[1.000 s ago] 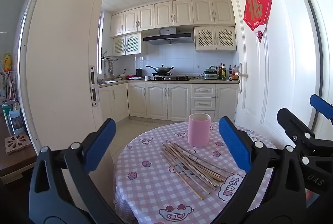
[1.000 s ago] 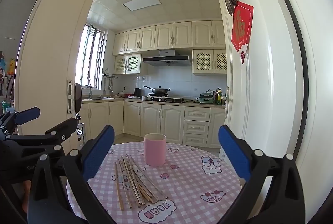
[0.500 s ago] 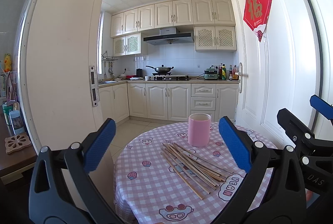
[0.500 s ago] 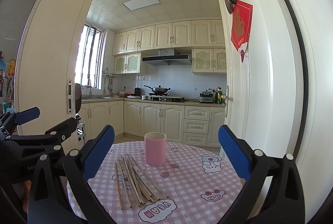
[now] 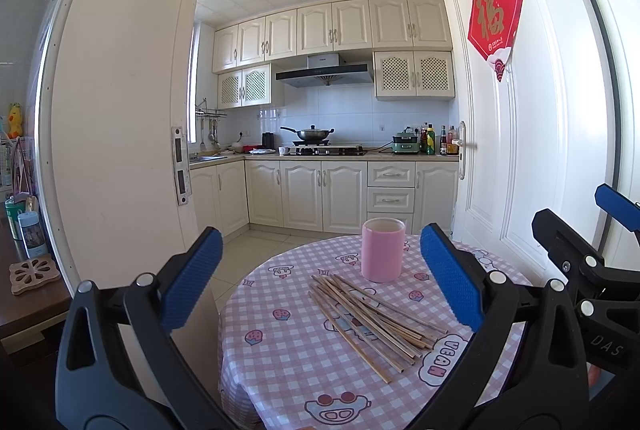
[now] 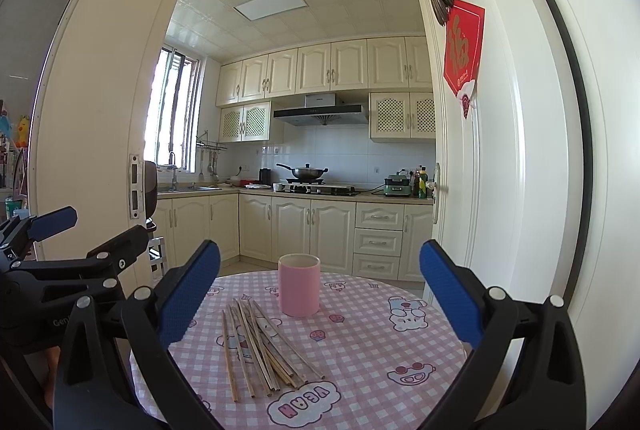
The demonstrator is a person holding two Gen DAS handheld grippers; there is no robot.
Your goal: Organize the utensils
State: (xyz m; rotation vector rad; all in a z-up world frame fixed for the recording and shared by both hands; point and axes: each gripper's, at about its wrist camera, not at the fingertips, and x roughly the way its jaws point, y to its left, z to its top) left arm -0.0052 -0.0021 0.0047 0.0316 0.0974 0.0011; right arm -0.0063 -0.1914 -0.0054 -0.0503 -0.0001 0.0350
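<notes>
Nothing is shifting from a second ago: both tools are still hovering at the near edge of the round desk, framing the same scene. The left hand-held gripper is standing released, its blue-padded fingers spread wide with nothing between them, and the right hand-held gripper is likewise hanging open and empty, its blue pads well apart. In the left wrist view the right tool is showing at the right edge, and in the right wrist view the left one is showing at the left edge, so the two are sitting side by side. Just beyond them, a loose bundle of wooden chopsticks is lying flat and fanned on the pink checked tablecloth with its cartoon prints, several sticks crossing one another. Just behind the far tips of the sticks, a pink cup is standing upright near the far side of the desk, near the sticks but apart from them. Farther back, past an open white door bearing a red paper hanging, a kitchen with cream cabinets is lying in daylight, a wok sitting on the stove.
</notes>
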